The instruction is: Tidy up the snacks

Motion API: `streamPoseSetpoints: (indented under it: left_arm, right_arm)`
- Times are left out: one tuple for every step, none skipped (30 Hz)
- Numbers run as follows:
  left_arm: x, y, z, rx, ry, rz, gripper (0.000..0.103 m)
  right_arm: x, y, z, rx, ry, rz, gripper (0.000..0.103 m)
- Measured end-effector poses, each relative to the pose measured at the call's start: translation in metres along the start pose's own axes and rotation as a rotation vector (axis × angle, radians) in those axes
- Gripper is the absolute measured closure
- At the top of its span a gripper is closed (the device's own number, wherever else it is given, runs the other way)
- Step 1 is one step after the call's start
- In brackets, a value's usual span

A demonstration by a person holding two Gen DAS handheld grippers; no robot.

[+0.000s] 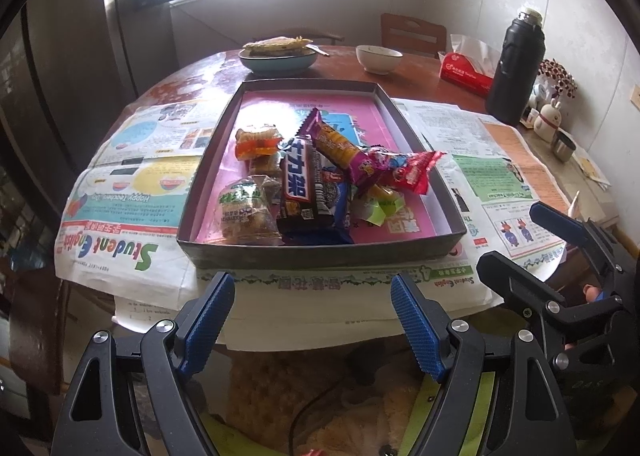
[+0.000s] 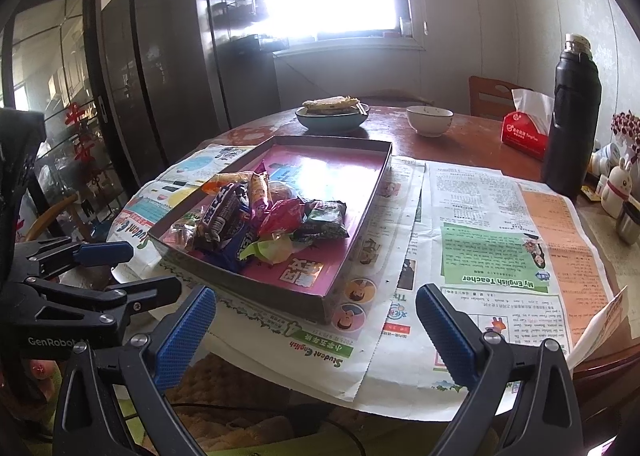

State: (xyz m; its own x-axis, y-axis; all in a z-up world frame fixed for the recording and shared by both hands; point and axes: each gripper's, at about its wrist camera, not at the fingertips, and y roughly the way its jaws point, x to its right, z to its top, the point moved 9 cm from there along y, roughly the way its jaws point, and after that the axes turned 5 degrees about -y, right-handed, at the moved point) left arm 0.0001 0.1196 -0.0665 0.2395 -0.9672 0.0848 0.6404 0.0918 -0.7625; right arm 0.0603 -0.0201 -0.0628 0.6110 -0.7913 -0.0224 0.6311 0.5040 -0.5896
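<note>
A shallow dark box with a pink floor [image 1: 400, 108] [image 2: 360, 192] sits on newspapers on a round table. Several wrapped snacks are piled in its near half: a dark chocolate bar [image 1: 298, 176] [image 2: 220, 212], a purple-orange biscuit pack [image 1: 332, 140], a red wrapper [image 1: 416, 172] [image 2: 282, 216], a clear pack of pastries [image 1: 244, 208] and a dark green pack [image 2: 324, 218]. My left gripper [image 1: 312, 320] is open and empty, just short of the box's near wall. My right gripper [image 2: 316, 332] is open and empty, over the newspaper at the table's near edge. Each gripper shows beside the other.
Newspapers [image 2: 500, 240] cover the near table. Behind the box stand a plate of flatbread [image 1: 278, 54], a white bowl [image 1: 378, 58], a red tissue box [image 1: 466, 72] and a tall black flask [image 1: 516, 68]. Small figurines [image 1: 548, 122] stand at the right.
</note>
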Motion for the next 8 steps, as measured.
streamPoseSetpoints:
  left_arm:
    - [-0.003,0.001,0.001,0.000,-0.004,0.001,0.021]
    - [-0.005,0.002,0.002,0.000,-0.007,0.005,0.021]
    - [-0.008,0.003,0.004,0.003,-0.011,0.012,0.021]
    - [-0.012,0.004,0.007,0.007,-0.015,0.018,0.021]
    - [-0.017,0.005,0.010,0.009,-0.020,0.023,0.021]
    - [-0.025,0.006,0.015,0.012,-0.037,0.029,0.021]
    - [-0.034,0.006,0.022,0.021,-0.058,0.038,0.021]
    - [-0.046,0.006,0.032,0.035,-0.079,0.048,0.021]
  right_arm:
    - [0.001,0.002,0.001,-0.003,0.007,0.007,0.002]
    - [0.003,0.005,0.002,-0.006,0.021,0.013,0.002]
    - [0.006,0.008,0.004,-0.008,0.031,0.015,0.002]
    - [0.009,0.011,0.006,-0.010,0.045,0.022,0.002]
    - [0.015,0.015,0.010,-0.012,0.065,0.021,0.002]
    - [0.022,0.017,0.014,-0.010,0.082,0.016,0.002]
    - [0.032,0.022,0.021,-0.006,0.105,0.017,0.002]
    - [0.041,0.024,0.026,-0.001,0.121,0.008,0.002]
